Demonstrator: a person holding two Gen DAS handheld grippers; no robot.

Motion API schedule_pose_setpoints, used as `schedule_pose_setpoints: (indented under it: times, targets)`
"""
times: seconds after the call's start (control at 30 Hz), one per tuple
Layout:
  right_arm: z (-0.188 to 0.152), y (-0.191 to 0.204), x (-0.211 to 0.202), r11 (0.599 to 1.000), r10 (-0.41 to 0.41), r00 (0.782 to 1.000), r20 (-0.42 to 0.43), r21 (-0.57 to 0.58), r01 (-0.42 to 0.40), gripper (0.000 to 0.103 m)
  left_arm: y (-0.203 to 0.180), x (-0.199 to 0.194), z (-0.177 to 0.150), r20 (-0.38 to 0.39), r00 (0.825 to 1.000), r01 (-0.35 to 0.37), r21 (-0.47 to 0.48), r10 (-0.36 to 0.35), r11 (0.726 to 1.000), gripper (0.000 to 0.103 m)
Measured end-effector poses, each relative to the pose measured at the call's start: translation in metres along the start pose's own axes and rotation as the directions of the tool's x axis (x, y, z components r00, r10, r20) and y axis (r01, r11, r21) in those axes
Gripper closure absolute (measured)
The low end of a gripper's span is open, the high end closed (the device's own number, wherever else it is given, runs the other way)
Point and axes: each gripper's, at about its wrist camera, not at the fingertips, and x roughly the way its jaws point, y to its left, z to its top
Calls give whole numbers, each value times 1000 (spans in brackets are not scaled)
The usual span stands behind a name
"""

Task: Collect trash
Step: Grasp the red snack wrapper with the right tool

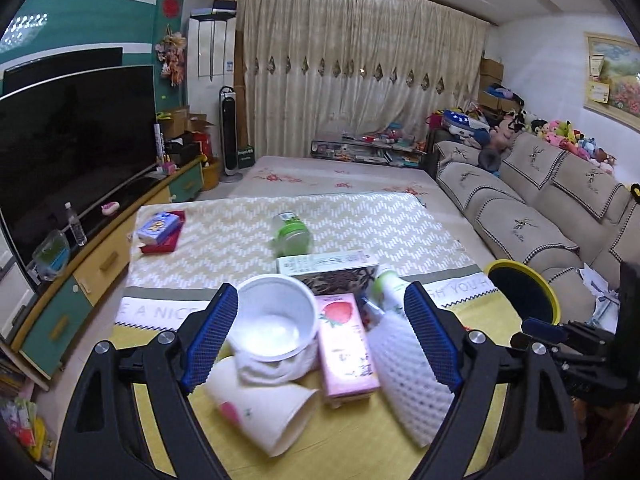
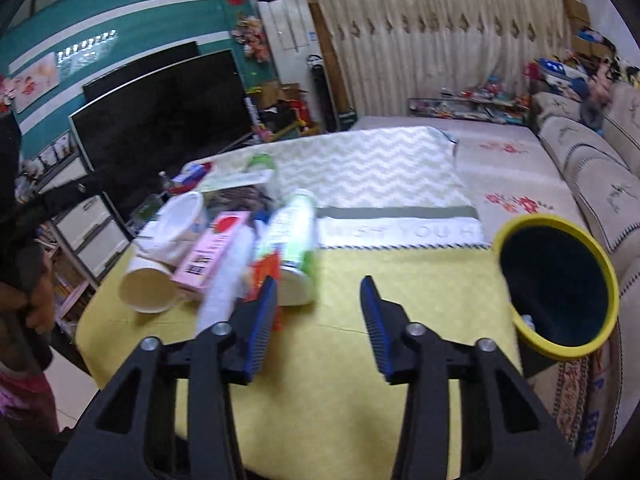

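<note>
Matt yellow cloth (image 1: 352,436) on bench; glossy white plastic tub (image 1: 276,328); paper cup (image 1: 264,408); foam mesh sleeve (image 1: 408,376).

Even indoor light; fisheye bending at edges; right wrist view motion-blurred; glare on pink carton (image 1: 347,346).

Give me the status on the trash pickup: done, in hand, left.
Done: little that shows; the yellow-rimmed bin has one small item at its lower rim. In hand: nothing; the left claw and right claw are both open and empty. Left: the white bowl, paper cup, pink strawberry carton, foam net sleeve, white bottle and green jar lie on the table.
</note>
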Motion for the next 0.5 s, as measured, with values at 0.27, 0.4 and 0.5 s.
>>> schedule_pose_setpoints:
  times: [0.27, 0.4, 0.5]
  targets:
    - [-8, 19, 16, 999, 39, 997, -73, -4, -39, 69, -14, -13, -7, 23, 1000, 17, 40, -18, 999, 18]
    - [-13, 21, 25, 999, 54, 993, -109, 1, -54, 70, -19, -12, -12, 13, 1000, 18, 46, -19, 999, 17]
    - [-14, 24, 24, 997, 70, 993, -100, -3, -71, 95, -19, -9, -13, 4, 1000, 22, 44, -22, 999, 17]
